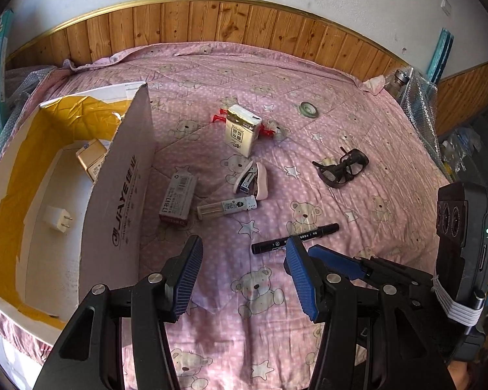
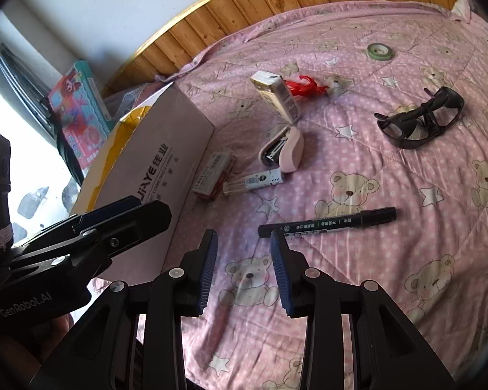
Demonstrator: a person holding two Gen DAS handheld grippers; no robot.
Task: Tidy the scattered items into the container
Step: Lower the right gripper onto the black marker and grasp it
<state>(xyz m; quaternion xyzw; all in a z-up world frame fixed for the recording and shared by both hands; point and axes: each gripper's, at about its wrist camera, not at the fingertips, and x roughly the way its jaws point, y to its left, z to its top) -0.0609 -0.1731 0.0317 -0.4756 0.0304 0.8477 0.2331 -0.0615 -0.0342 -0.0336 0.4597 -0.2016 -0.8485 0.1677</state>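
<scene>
Clutter waits on the bed [image 1: 358,104]: black marker [image 2: 327,222], stapler [image 2: 281,151], goggles [image 2: 421,123]. Cardboard box [image 1: 120,188] stands open just left of them, a plug adapter [image 1: 58,219] already inside. Both the left gripper [image 1: 242,276] and right gripper [image 2: 244,271] hover with fingers apart and empty, the right apparently lined up on the marker. Much of the box's floor is hidden by its near wall.

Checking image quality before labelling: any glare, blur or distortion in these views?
Left wrist view: fisheye bends the wooden headboard; marker sharp, lighting even. Right wrist view: window at left blown out white; goggles sharp, curved edges too.
</scene>
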